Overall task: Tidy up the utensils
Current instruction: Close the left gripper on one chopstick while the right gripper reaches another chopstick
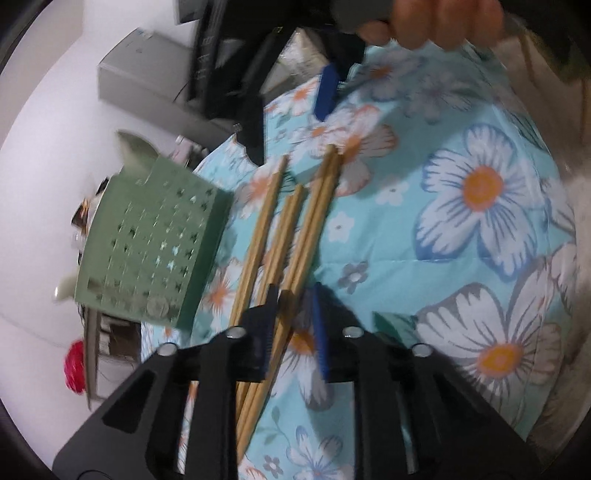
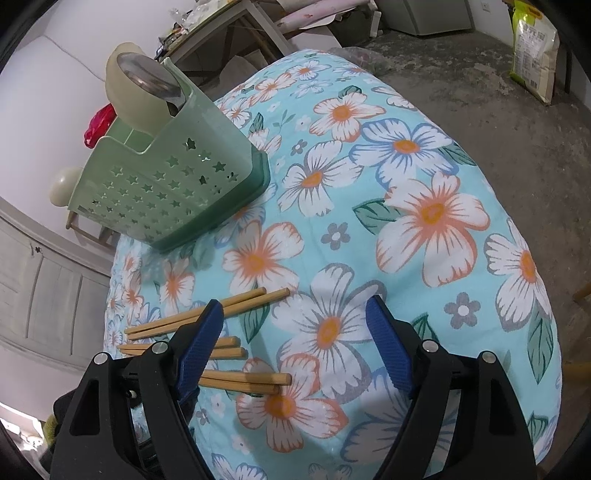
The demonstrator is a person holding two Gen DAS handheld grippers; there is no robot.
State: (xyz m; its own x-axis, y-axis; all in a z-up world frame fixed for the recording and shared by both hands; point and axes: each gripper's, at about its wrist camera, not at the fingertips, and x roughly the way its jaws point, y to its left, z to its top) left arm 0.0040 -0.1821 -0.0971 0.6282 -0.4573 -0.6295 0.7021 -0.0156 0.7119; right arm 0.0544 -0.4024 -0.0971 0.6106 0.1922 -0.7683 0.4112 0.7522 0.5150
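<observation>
Our two grippers, one nearly closed, one wide.

Our left gripper [image 1: 295,325] points downward with its jaws drawn nearly together, though blur keeps us from telling whether the pads press on anything. Our right gripper [image 2: 295,343] angles down too, blue pads [image 2: 388,347] standing far apart with nothing between them. Our right hand [image 1: 439,22] grips its handle, far off.

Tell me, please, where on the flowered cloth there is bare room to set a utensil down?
The flowered cloth lies bare from the green holder across to its far right edge, and ahead of the right gripper. It is crowded at the near left, where the chopsticks lie in loose pairs.
</observation>
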